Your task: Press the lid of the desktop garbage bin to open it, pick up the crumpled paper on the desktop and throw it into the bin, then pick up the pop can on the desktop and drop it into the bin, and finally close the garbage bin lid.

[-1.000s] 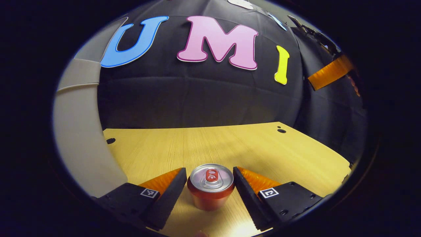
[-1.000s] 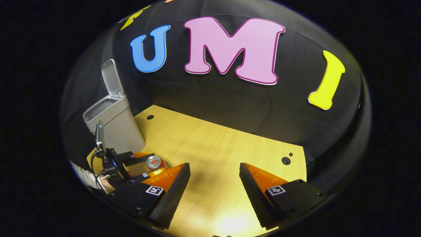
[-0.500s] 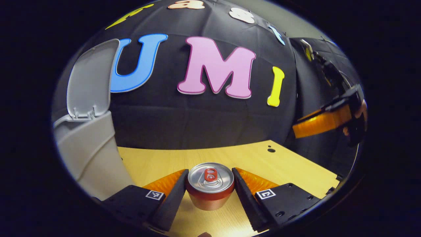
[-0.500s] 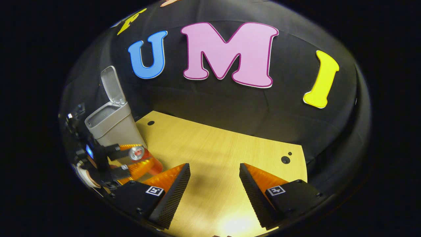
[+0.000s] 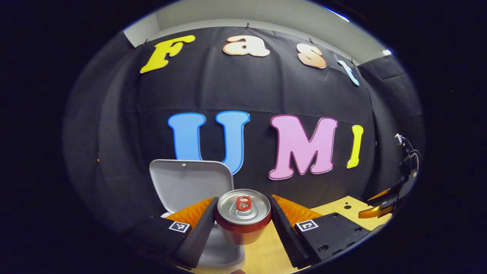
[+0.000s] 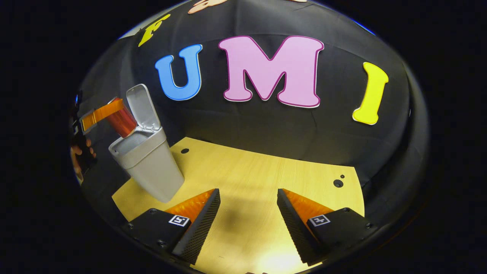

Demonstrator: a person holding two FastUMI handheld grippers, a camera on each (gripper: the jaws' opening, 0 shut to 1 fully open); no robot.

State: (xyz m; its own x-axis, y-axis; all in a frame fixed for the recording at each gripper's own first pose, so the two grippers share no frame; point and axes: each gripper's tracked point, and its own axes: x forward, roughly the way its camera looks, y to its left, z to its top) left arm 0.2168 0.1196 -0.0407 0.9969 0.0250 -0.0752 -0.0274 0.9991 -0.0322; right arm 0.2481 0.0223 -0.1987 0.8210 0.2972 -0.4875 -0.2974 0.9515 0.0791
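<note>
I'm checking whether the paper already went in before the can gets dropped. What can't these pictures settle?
- Inside of the bin: right gripper view, hidden by its own wall; left gripper view, by the can and the left claw.
- Crumpled paper: whether it is in there, cannot tell.
- Can's lower body: right gripper view, behind the raised lid.
</note>
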